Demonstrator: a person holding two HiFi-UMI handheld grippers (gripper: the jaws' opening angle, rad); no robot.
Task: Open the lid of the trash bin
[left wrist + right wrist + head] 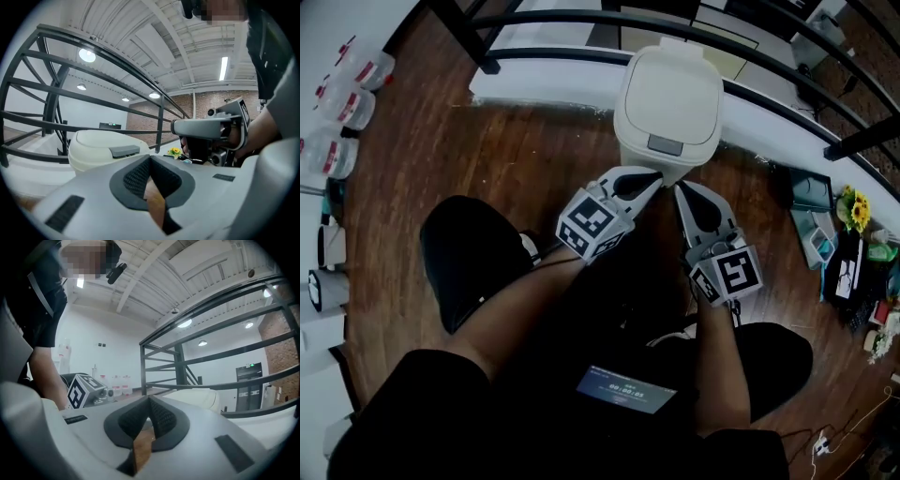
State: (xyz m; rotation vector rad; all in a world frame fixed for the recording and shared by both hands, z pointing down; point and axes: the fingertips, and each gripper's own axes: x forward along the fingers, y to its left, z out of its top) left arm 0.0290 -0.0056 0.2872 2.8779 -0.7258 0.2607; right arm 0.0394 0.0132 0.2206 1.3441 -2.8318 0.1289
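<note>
**You had both tongs closed and empty at the trash bin (667, 105).**
The bin stood on the wooden floor (487, 159) beside the black railing (581, 54), its lid (673, 89) down. Your left tongs (652, 175) and right tongs (680, 188) pointed at its front, jaws pressed together on nothing.

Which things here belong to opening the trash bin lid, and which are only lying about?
For the job: cream plastic trash bin, lid closed; grey tab at the lid's front; left gripper and right gripper, both shut, empty.
Lying about: clear plastic bottles with red labels; yellow flowers; black metal railing.
</note>
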